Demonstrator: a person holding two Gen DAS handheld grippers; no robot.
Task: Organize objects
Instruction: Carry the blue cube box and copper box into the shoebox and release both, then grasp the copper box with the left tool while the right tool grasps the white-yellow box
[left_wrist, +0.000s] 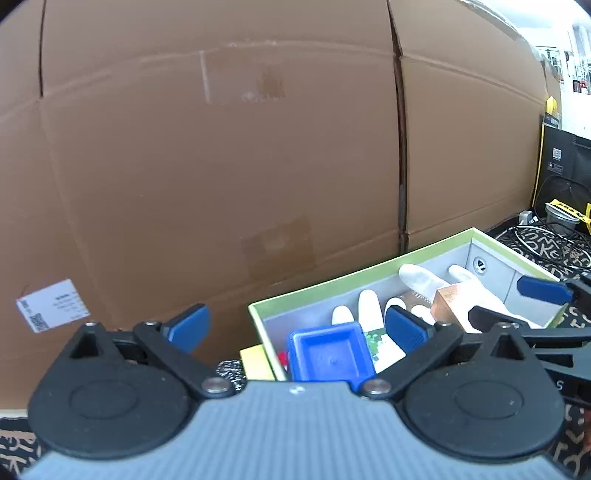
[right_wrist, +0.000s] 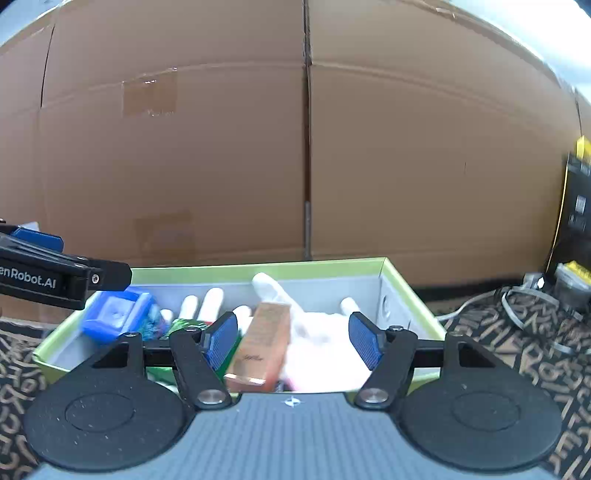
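A green-rimmed box (left_wrist: 325, 284) (right_wrist: 258, 266) with a grey inside holds white gloves (left_wrist: 424, 280) (right_wrist: 321, 343), a copper-brown carton (left_wrist: 448, 306) (right_wrist: 264, 343), a blue square tray (left_wrist: 328, 354) (right_wrist: 118, 315) and a green packet (right_wrist: 184, 325). My left gripper (left_wrist: 297, 328) is open and empty above the box's near left corner. My right gripper (right_wrist: 293, 339) is open over the box, with the carton and a glove lying below between its fingers. The right gripper also shows at the right edge of the left wrist view (left_wrist: 543, 291).
Large cardboard cartons (left_wrist: 221, 147) (right_wrist: 295, 147) stand close behind the box. A yellow block (left_wrist: 255, 362) lies beside the box's left wall. Cables (right_wrist: 517, 306), a black and yellow box (right_wrist: 576, 206) and a small cup (left_wrist: 561, 218) sit to the right on the patterned cloth (right_wrist: 498, 354).
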